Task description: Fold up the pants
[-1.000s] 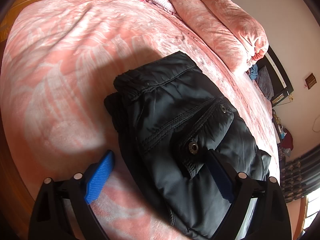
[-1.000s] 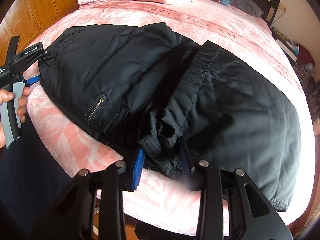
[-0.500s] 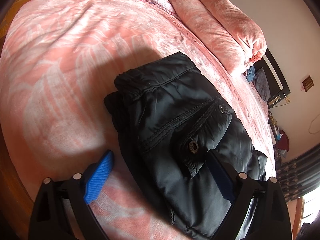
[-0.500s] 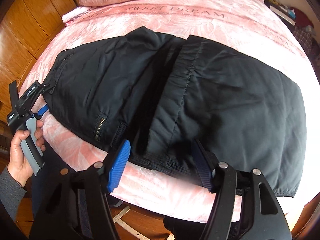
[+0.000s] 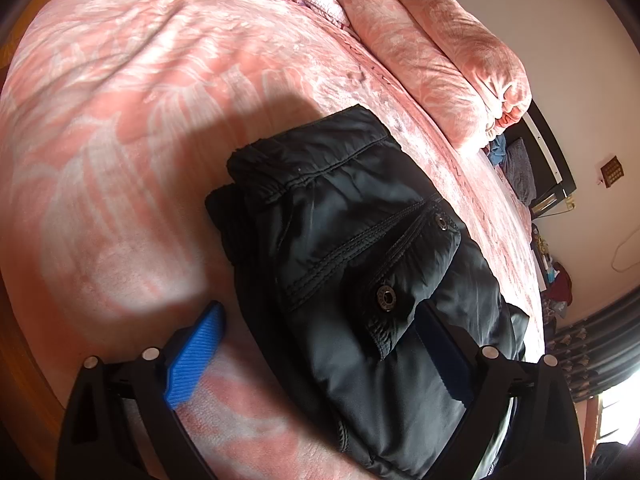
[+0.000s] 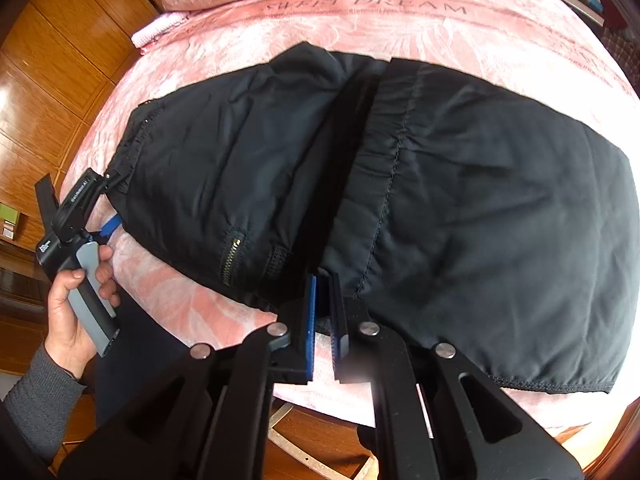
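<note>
My right gripper (image 6: 324, 312) has snapped closed, empty, at the near edge of the pants (image 6: 400, 184), whose length runs sideways; left gripper (image 5: 320, 356) straddles the waistband, wide.

Left gripper (image 5: 320, 354) gapes wide; right gripper (image 6: 323, 320) is closed, angled downward.

One pair of black pants (image 6: 400, 184), two grippers: left gripper (image 5: 320, 356), right gripper (image 6: 323, 320), two folded pink blankets (image 5: 440, 64) beyond.
</note>
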{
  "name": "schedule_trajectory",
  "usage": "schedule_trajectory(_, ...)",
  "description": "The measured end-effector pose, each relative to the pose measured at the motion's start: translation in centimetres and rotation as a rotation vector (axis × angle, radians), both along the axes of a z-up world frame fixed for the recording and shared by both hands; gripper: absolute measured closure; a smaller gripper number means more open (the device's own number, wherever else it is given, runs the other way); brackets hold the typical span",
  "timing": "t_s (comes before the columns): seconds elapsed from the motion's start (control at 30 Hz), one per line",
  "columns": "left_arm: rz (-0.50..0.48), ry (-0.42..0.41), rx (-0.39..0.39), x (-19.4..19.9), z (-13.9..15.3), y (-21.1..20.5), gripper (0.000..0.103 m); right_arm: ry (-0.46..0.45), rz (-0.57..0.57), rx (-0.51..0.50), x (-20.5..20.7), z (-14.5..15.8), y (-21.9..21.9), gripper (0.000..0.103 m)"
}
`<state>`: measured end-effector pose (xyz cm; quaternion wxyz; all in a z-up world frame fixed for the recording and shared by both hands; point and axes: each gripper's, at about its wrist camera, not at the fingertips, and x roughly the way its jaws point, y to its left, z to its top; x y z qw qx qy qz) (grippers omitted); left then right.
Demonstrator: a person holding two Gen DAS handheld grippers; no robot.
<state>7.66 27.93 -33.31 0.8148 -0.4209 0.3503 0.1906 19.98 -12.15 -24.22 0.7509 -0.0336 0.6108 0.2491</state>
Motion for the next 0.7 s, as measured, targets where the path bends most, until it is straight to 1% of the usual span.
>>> schedule_trajectory(0.07, -0.002, -0.001, -0.001, -0.1, 0.0, 0.0, 0.006, 0.005, 0.023, -0.005, 0.2, 0.1, 0.3, 0.096)
schedule_trajectory(0.1, -0.002, -0.005, -0.004, -0.1, 0.0, 0.1, 0.006, 0.018, 0.037, 0.009, 0.4, 0.4, 0.4, 0.091)
schedule_trajectory(0.13, -0.003, -0.007, -0.008, -0.2, 0.0, 0.1, 0.006, 0.033, 0.046, 0.033, 0.7, 1.0, 0.4, 0.084)
schedule_trajectory(0.17, -0.004, -0.009, -0.012, -0.2, 0.0, 0.2, 0.006, 0.041, 0.052, 0.062, 1.1, 1.8, 0.3, 0.081)
schedule_trajectory(0.23, -0.003, -0.012, -0.018, -0.2, 0.0, 0.3, 0.006, 0.022, 0.079, 0.093, 2.6, 3.8, 0.2, 0.068)
schedule_trajectory(0.27, -0.003, -0.012, -0.018, -0.2, 0.0, 0.3, 0.006, -0.005, 0.089, 0.089, 3.8, 4.8, 0.2, 0.065)
schedule_trajectory(0.33, -0.003, -0.011, -0.019, -0.2, 0.0, 0.3, 0.006, -0.038, 0.092, 0.064, 7.0, 6.0, 0.1, 0.053)
schedule_trajectory(0.4, -0.001, -0.011, -0.020, -0.2, 0.0, 0.3, 0.006, -0.046, 0.088, 0.039, 10.7, 6.3, 0.1, 0.048)
schedule_trajectory(0.43, -0.001, -0.012, -0.022, -0.2, 0.0, 0.3, 0.006, -0.043, 0.088, 0.015, 12.5, 6.0, 0.3, 0.043)
schedule_trajectory(0.53, 0.002, -0.011, -0.025, -0.1, 0.0, 0.4, 0.006, 0.003, 0.099, -0.023, 16.7, 4.4, 1.0, 0.037)
schedule_trajectory(0.57, 0.002, -0.011, -0.025, -0.1, 0.0, 0.4, 0.006, 0.019, 0.109, -0.043, 17.7, 3.7, 1.4, 0.037)
schedule_trajectory(0.63, 0.000, -0.011, -0.030, -0.1, 0.0, 0.4, 0.005, 0.034, 0.137, -0.074, 18.9, 2.8, 2.2, 0.037)
schedule_trajectory(0.7, -0.002, -0.017, -0.046, -0.1, 0.0, 0.6, 0.005, 0.043, 0.194, -0.078, 19.3, 2.8, 3.7, 0.036)
